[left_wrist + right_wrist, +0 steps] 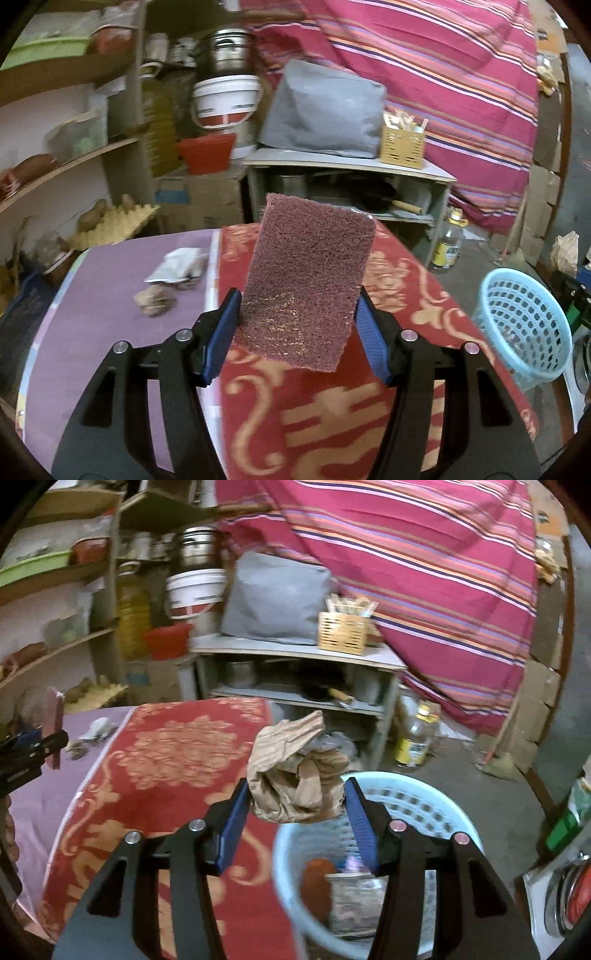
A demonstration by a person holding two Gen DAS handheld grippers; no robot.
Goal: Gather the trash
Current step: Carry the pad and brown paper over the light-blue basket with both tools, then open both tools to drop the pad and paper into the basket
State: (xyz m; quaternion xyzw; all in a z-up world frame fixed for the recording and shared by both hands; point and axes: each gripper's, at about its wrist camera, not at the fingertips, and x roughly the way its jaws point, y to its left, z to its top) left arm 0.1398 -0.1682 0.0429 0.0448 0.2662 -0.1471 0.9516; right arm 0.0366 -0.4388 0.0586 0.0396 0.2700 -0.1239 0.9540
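**Trash on its way to the basket**

Trash is held in both tools right now. Nearest in the right wrist view, the right tool (pixel 295 819) is clamped on a crumpled brown paper bag (pixel 295 775). Its two blue pads press on the bag from both sides. Just below and a bit to the right is the blue basket (pixel 424 805). Some trash lies in the basket already: a reddish thing and a crinkly packet. So part of the job looks done.

In the left wrist view, the left tool (pixel 295 325) is clamped on a dark red scrub pad (pixel 306 277). The scrub pad stands up between the blue pads, over the red patterned cloth (pixel 332 424) on the table (pixel 110 332). The basket is off to the right of it, near the table's edge.

Farther away on the left, on the purple part of the table, two bits of trash are not picked up yet: a silver wrapper (pixel 177 269) and, just in front of it, a small brown crumpled lump (pixel 155 301).

I think the bag goes in first, because it is nearly over the basket. The scrub pad comes after that. Then the wrapper and the lump are left to fetch.

Far behind are shelves, a white bucket, and a striped pink cloth.
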